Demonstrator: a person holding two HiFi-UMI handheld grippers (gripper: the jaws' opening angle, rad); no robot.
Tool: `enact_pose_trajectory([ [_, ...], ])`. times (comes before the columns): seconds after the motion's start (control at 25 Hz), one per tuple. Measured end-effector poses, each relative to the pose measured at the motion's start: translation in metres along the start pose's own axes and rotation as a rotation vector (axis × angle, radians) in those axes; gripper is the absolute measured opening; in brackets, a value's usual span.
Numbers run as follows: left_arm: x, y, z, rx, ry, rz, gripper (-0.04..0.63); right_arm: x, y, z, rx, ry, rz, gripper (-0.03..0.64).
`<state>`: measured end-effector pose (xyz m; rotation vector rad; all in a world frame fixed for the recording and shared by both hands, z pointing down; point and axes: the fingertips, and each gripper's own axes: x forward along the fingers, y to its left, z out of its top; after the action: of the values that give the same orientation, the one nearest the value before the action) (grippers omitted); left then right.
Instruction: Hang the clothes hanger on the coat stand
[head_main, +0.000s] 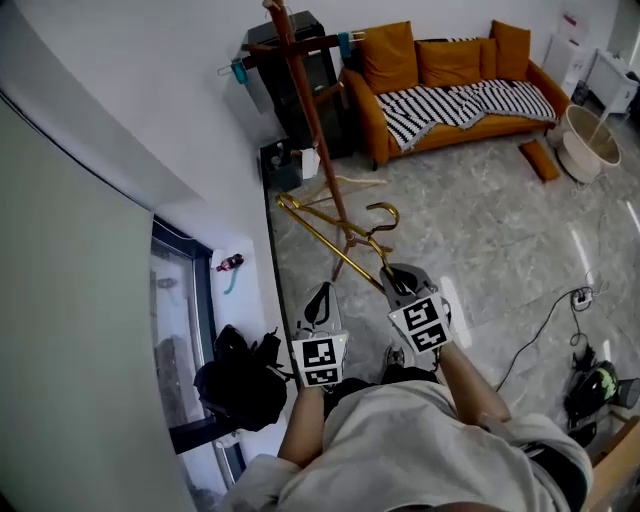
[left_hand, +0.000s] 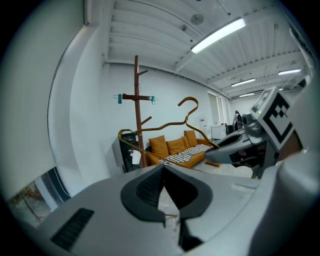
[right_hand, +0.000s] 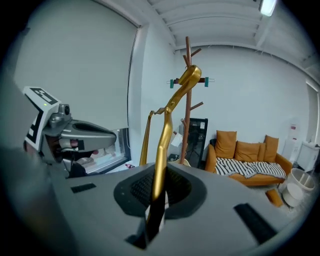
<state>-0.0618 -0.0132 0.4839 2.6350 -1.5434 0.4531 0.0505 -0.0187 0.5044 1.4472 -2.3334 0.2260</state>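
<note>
Right gripper view — claw (right_hand: 156, 202) on hanger (right_hand: 164, 130)

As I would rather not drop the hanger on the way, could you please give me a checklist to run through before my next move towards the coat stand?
1. Grip on the hanger: ok. The right gripper is shut on the gold hanger.
2. Left gripper free: ok. It is shut, with nothing between its jaws.
3. Hook clear: ok. Nothing hangs on it.
4. Free peg on the coat stand: ok. The top pegs are bare.
5. Hook hung on the stand: not ok. It is not yet on any peg.
6. Gap left between hook and stand: cannot tell.
</note>
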Motion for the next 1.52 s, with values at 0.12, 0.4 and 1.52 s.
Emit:
enact_pose_trajectory([
  [0.12,0.022,0.004,0.009,0.006,0.018,0.019,0.008,0.011,-0.024,-0.003,0.020,0.011,0.014,0.006],
  [0.4,0.063,0.023,0.020,0.139,0.101,0.019,0.008,0.035,-0.049,0.004,-0.004,0.028,0.053,0.006],
  [1.52,0.235,0.125,0.075,1.040,0.151,0.001,0.098,0.162,-0.082,0.066,-0.380,0.159,0.151,0.006],
])
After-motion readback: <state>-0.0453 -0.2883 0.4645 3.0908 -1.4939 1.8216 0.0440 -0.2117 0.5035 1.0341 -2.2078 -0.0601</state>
